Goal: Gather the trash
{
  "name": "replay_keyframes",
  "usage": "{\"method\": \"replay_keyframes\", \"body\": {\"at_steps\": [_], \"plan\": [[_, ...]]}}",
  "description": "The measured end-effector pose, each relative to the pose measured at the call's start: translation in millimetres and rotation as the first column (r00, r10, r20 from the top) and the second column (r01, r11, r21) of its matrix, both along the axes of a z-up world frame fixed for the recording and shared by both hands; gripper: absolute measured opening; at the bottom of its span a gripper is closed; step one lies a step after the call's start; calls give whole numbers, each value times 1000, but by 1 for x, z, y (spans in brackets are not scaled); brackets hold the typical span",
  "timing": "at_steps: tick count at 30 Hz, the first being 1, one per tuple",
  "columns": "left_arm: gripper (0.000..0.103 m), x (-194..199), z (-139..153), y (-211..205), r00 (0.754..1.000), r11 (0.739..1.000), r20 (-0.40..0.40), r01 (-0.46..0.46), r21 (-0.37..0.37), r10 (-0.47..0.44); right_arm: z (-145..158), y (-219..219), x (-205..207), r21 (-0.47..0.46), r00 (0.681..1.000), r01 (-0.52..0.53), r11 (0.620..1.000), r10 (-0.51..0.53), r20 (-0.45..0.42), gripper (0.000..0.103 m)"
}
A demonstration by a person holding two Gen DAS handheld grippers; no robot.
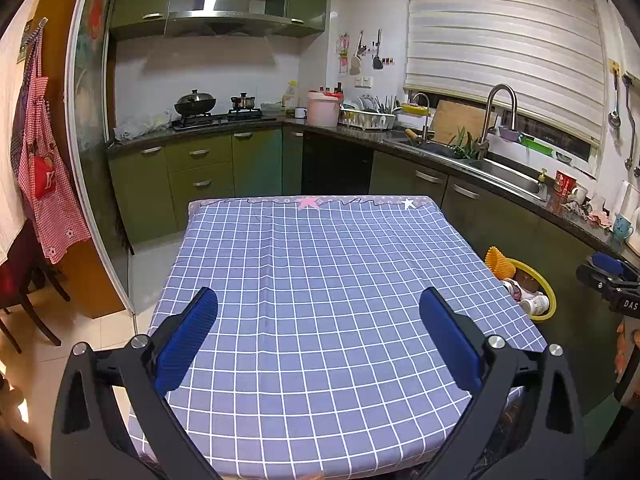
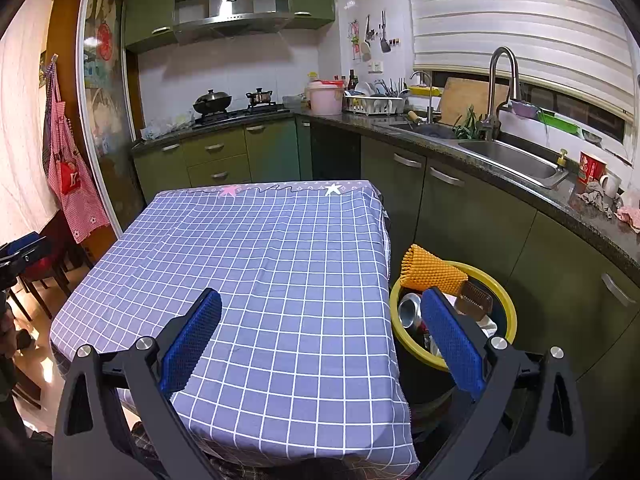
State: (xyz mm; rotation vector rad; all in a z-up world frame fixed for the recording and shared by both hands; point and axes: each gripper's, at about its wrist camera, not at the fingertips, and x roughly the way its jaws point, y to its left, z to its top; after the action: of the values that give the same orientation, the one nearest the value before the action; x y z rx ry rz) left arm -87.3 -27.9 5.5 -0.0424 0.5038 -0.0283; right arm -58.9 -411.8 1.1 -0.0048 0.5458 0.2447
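From the left wrist, the left gripper (image 1: pixel 318 330) hangs over the checked tablecloth (image 1: pixel 320 264) with its blue fingers (image 1: pixel 188 340) spread wide and nothing between them; no litter shows on the cloth ahead of the fingers, and the yellow bin (image 1: pixel 538 300) sits off beyond the right finger, past the table edge, with a white cup (image 1: pixel 534 303) inside. From the right wrist, the right gripper (image 2: pixel 320 334) is likewise released and empty, its right finger over the bin (image 2: pixel 500 300), where a can (image 2: pixel 410 310) and an orange mesh sleeve (image 2: pixel 432 268) lie. The job looks about finished; best scan the cloth once, keeping both pairs of fingers clear of the bin rim
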Motion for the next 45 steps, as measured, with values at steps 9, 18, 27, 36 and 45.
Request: {"method": "replay_keyframes", "body": {"at_steps": [9, 18, 27, 36, 45], "plan": [[96, 1, 1, 0, 1000, 1000, 0, 1, -7, -1, -3, 1, 0, 1, 1000, 2, 1000, -2, -2, 98], [96, 2, 1, 5, 1000, 999, -5, 13, -49, -13, -5, 1, 0, -1, 1000, 2, 1000, -2, -8, 98], [96, 3, 0, 4, 1000, 1000, -14, 0, -31, 0, -5, 1, 0, -1, 1000, 2, 1000, -2, -8, 98], [96, 5, -2, 8, 1000, 999, -23, 1, -53, -2, -6, 0, 1, 0, 1000, 1, 1000, -1, -11, 98], [96, 12, -4, 11, 1000, 998, -27, 11, -67, -13, -11, -1, 2, -1, 1000, -1, 1000, 1, -16, 98]]}}
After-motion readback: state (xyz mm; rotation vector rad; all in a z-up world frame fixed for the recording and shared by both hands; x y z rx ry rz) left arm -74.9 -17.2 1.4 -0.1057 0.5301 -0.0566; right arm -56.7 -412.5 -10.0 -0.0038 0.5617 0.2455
